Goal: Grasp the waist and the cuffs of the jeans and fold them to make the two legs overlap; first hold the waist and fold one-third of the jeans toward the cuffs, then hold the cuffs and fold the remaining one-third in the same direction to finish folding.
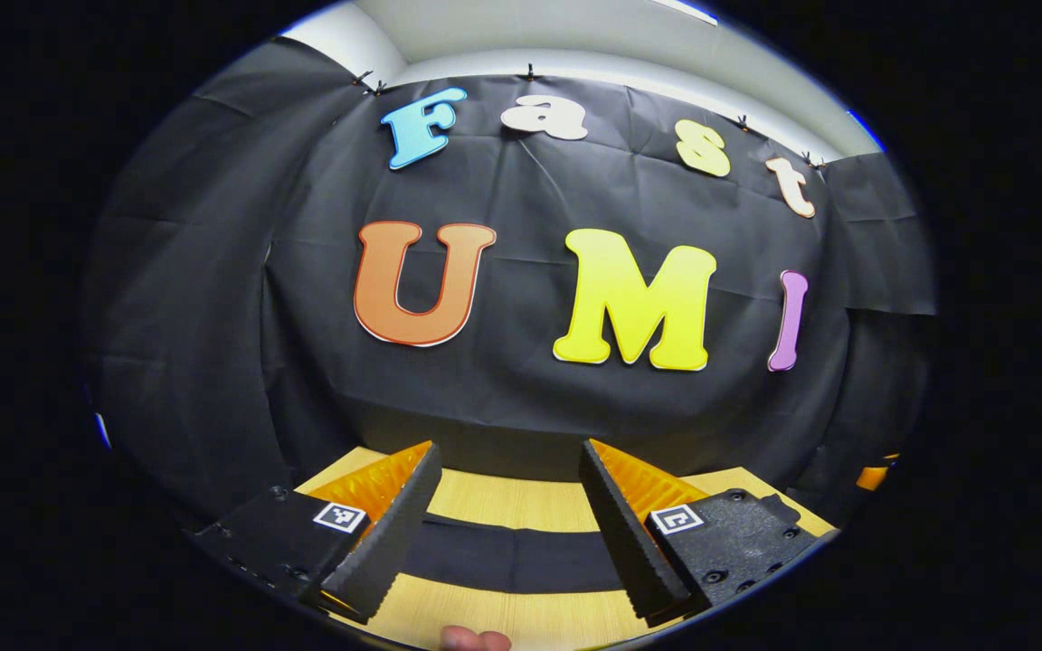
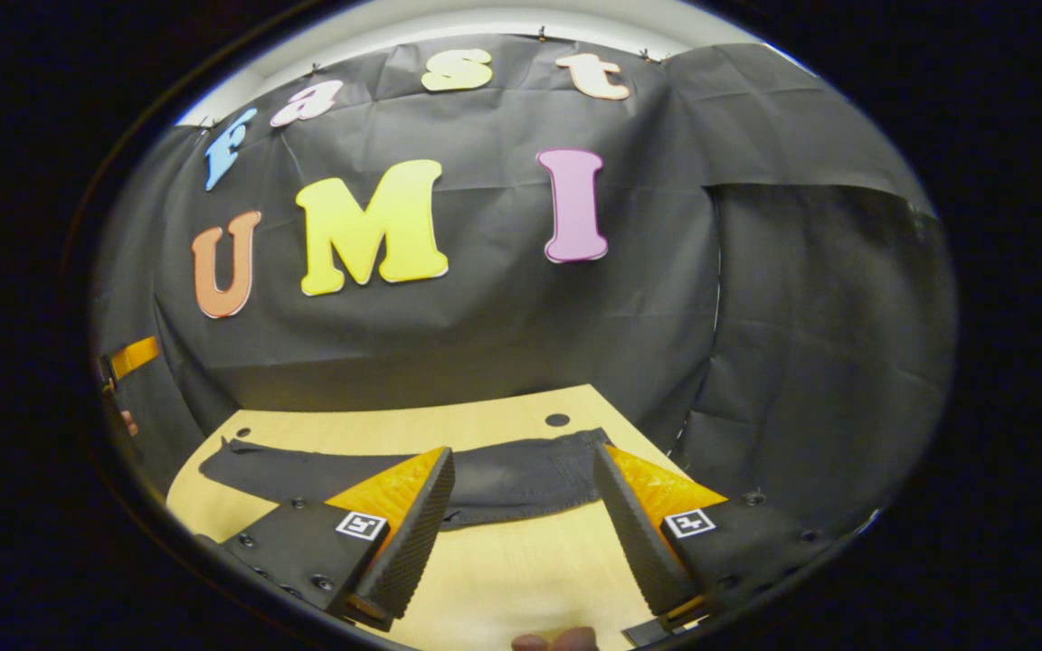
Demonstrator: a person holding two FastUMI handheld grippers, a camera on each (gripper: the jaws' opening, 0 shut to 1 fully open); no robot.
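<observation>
Both tools, left (image 1: 510, 529) and right (image 2: 521, 533), hang with fingers spread and empty above the dark denim jeans (image 2: 485, 475), lying flat across the pale wooden table (image 2: 503, 579). Descend to pinch waist and cuffs squarely, taking both fabric layers.

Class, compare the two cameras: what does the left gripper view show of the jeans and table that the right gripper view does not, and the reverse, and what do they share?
Left gripper view: the jeans as a short dark band crossing between the left tongs. Right gripper view: the jeans stretched lengthwise, wider end to the right, beyond the right tongs, plus two round holes in the table. Shared: flat dark jeans, wooden table, open tongs holding nothing.
</observation>
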